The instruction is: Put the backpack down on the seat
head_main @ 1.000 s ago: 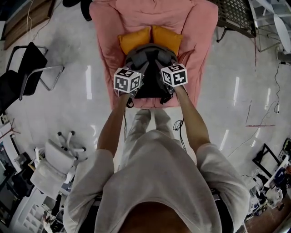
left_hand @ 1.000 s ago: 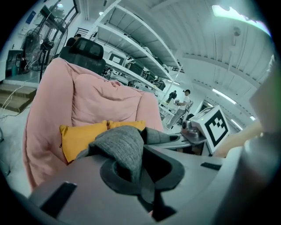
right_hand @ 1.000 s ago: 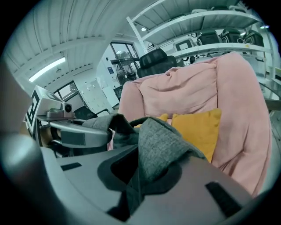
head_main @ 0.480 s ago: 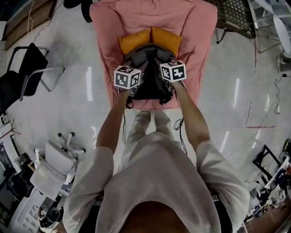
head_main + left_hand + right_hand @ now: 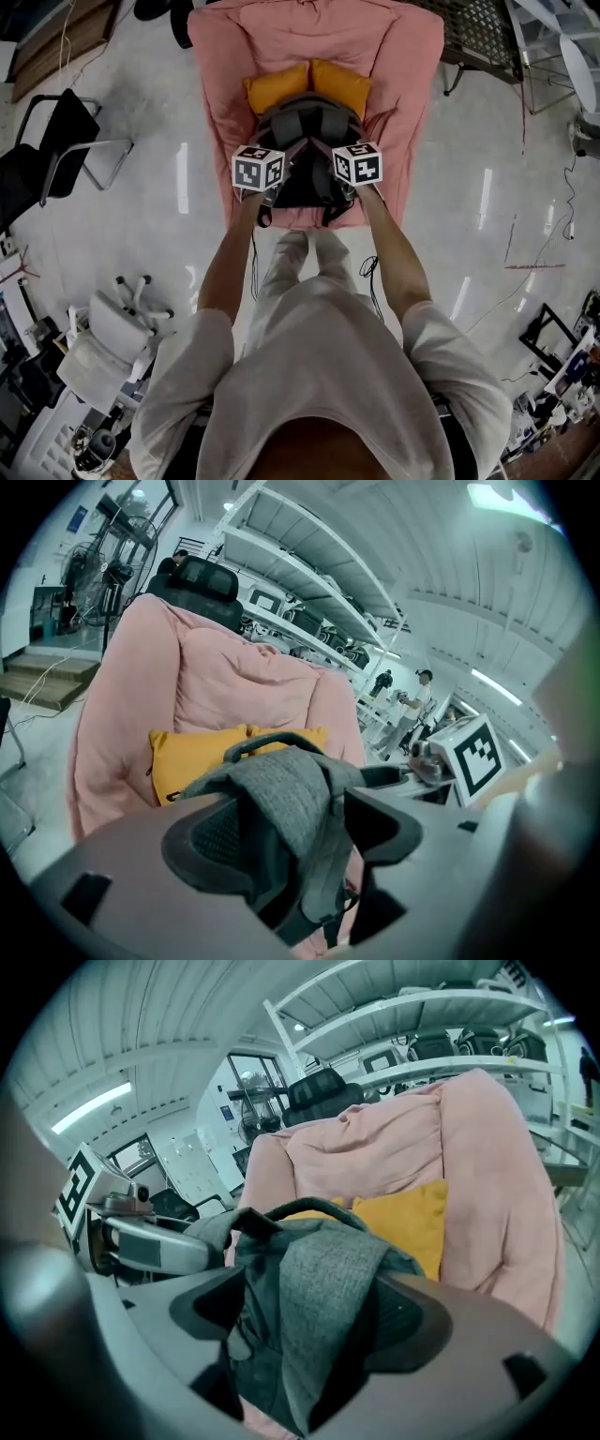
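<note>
- The left gripper (image 5: 266,190) sat at about 8 o'clock of the backpack (image 5: 306,131) in the head view. Its jaws had just been opening and stood wide apart. A grey shoulder strap (image 5: 286,799) hung loose in the gap between them, unclamped.
- The backpack rested on the pink seat (image 5: 405,103), between the two grippers. Its top handle pointed toward 12 o'clock, against the two yellow cushions (image 5: 279,84) behind it.
- The right gripper (image 5: 349,187) sat at about 4 o'clock of the backpack. Its jaws had likewise just been opening and were spread wide. The second strap (image 5: 323,1288) was draped through the gap, with no squeeze on it.
</note>
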`<action>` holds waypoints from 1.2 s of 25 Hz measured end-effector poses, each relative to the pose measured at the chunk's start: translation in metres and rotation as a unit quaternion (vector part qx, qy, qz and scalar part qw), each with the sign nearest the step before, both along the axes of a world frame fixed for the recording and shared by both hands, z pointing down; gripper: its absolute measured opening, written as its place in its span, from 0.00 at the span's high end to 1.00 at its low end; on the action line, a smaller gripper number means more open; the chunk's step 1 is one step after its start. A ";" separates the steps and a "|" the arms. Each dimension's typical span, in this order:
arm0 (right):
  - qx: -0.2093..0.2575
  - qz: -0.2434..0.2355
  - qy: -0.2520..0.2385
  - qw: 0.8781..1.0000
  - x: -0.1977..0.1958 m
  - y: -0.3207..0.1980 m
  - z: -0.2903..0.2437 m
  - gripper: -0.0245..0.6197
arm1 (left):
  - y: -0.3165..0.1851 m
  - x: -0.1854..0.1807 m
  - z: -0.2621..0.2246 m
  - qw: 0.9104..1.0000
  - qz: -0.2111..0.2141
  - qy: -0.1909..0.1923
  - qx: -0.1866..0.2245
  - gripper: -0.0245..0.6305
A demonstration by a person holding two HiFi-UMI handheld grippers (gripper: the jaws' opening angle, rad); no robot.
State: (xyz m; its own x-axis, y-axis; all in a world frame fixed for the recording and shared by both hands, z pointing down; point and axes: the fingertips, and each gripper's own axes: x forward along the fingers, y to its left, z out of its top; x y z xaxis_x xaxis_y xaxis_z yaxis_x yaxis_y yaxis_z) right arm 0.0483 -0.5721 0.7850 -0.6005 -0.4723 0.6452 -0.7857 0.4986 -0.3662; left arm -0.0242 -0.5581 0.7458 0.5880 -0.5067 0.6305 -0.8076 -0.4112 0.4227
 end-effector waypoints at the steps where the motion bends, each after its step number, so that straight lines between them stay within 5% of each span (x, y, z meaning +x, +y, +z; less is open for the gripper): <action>1: 0.003 0.003 0.001 1.000 0.002 0.001 -0.001 0.35 | 0.001 -0.001 0.000 1.000 -0.002 -0.001 0.001 0.51; 12: 0.065 0.017 0.013 0.998 0.017 0.009 -0.045 0.42 | 0.019 -0.011 -0.027 0.999 -0.017 -0.012 0.039 0.51; 17: 0.104 0.014 0.010 0.994 0.019 0.018 -0.080 0.51 | 0.035 -0.018 -0.042 0.997 -0.009 -0.045 0.069 0.51; 24: 0.144 0.032 0.004 0.989 0.028 0.038 -0.126 0.69 | 0.061 -0.008 -0.092 0.990 0.008 -0.041 0.132 0.52; 30: 0.180 0.050 0.013 0.982 0.039 0.059 -0.165 0.87 | 0.084 -0.003 -0.126 0.986 0.010 -0.034 0.160 0.71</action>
